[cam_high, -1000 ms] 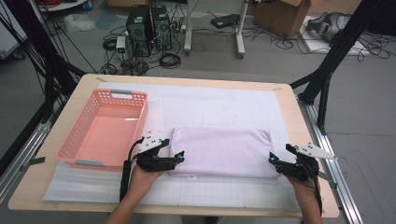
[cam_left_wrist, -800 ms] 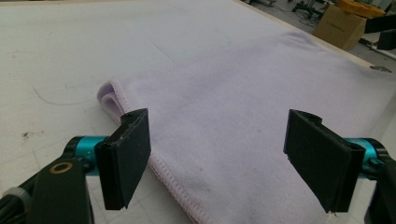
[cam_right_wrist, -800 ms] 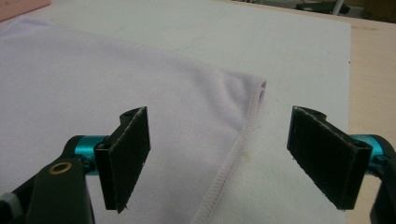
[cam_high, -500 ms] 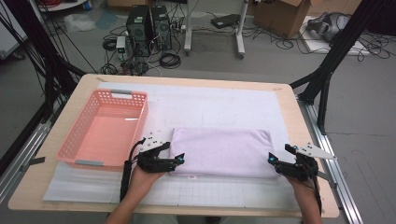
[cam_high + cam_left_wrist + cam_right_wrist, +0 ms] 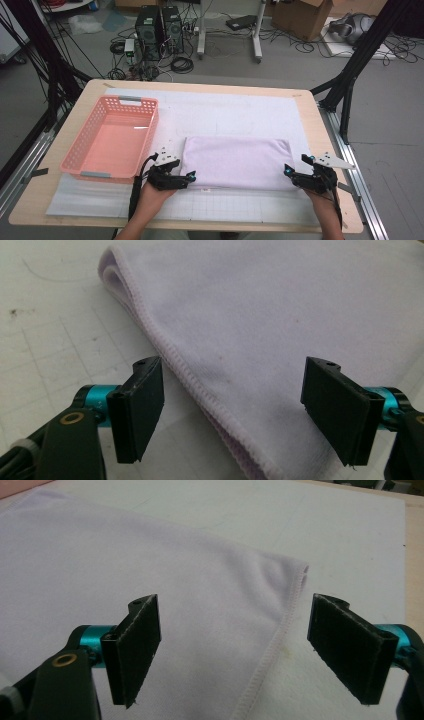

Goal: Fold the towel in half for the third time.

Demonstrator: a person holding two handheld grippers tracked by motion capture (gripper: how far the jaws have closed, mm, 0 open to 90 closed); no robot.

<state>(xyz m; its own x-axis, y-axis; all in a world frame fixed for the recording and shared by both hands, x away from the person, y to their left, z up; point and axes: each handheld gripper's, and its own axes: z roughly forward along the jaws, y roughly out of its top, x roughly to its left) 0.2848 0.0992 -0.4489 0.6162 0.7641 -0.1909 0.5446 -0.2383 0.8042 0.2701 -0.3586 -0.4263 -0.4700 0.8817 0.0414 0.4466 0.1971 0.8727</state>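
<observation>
A folded lilac towel (image 5: 235, 162) lies flat on the white gridded mat (image 5: 235, 207) near the table's front. My left gripper (image 5: 189, 176) sits at the towel's near-left corner, jaws open. In the left gripper view the towel's stitched edge (image 5: 200, 390) runs between the two spread jaws of the left gripper (image 5: 235, 407). My right gripper (image 5: 289, 175) is at the near-right corner, also open. In the right gripper view the towel's hemmed edge (image 5: 277, 640) passes between the jaws of the right gripper (image 5: 240, 650). Neither gripper holds the cloth.
A pink plastic basket (image 5: 85, 152) stands empty on the left side of the mat, just left of my left hand. Black frame legs (image 5: 350, 75) rise past the table's right corner. Computers and cables lie on the floor beyond the far edge.
Both grippers have crept slightly inward toward the towel's near corners. The towel has not moved.
</observation>
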